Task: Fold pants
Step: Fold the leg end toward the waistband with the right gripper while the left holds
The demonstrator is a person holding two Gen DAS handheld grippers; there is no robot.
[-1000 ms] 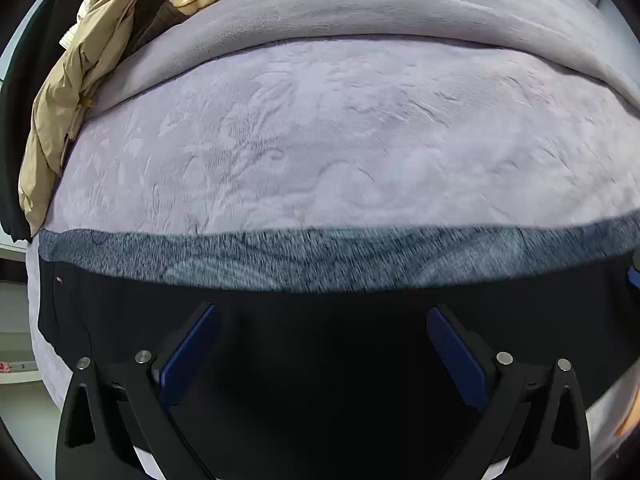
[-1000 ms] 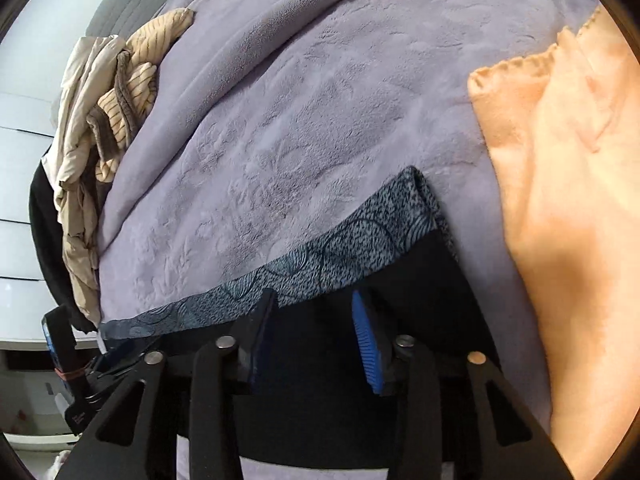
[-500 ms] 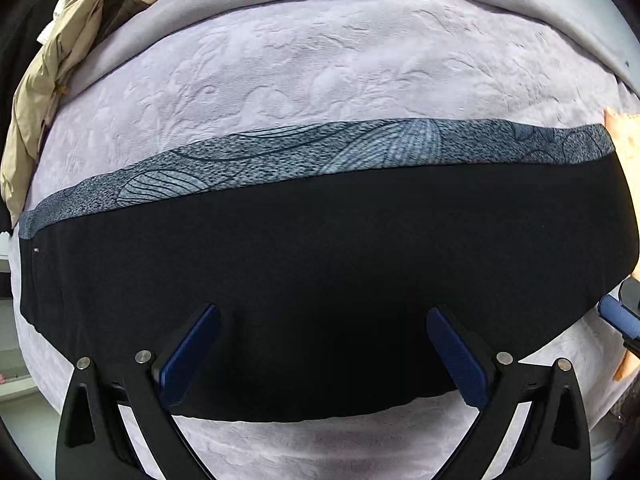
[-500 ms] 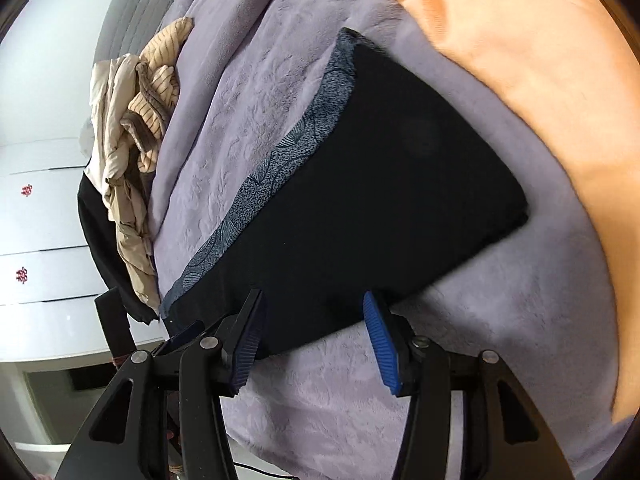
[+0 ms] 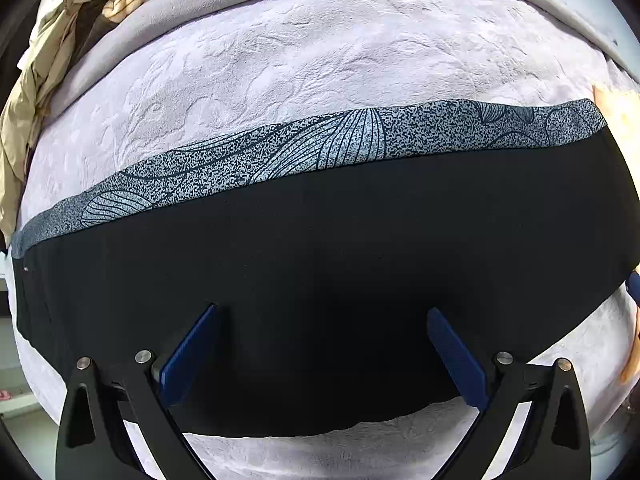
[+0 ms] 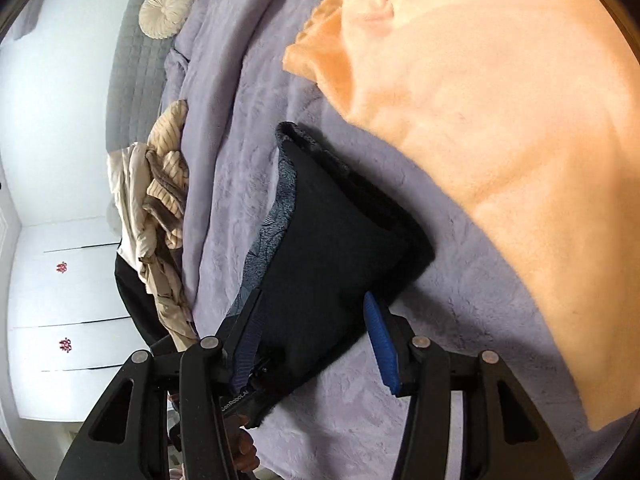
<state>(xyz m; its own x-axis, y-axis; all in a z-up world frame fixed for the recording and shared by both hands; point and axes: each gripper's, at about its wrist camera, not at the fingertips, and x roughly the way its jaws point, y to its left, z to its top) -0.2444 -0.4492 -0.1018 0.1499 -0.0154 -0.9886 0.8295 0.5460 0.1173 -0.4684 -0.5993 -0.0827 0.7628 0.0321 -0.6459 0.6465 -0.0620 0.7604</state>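
Observation:
The black pants lie folded flat on the lilac blanket, with a grey patterned band along their far edge. My left gripper is open and empty just above their near edge. In the right wrist view the pants form a dark folded block. My right gripper is open and empty over their near end.
An orange blanket covers the bed to the right of the pants. A heap of beige and striped clothes lies at the bed's left edge, also in the left wrist view. A round cushion and white drawers lie beyond.
Both grippers have drawn back from the pants, so the whole folded piece now shows. The right gripper has swung to look along the bed and opened wider.

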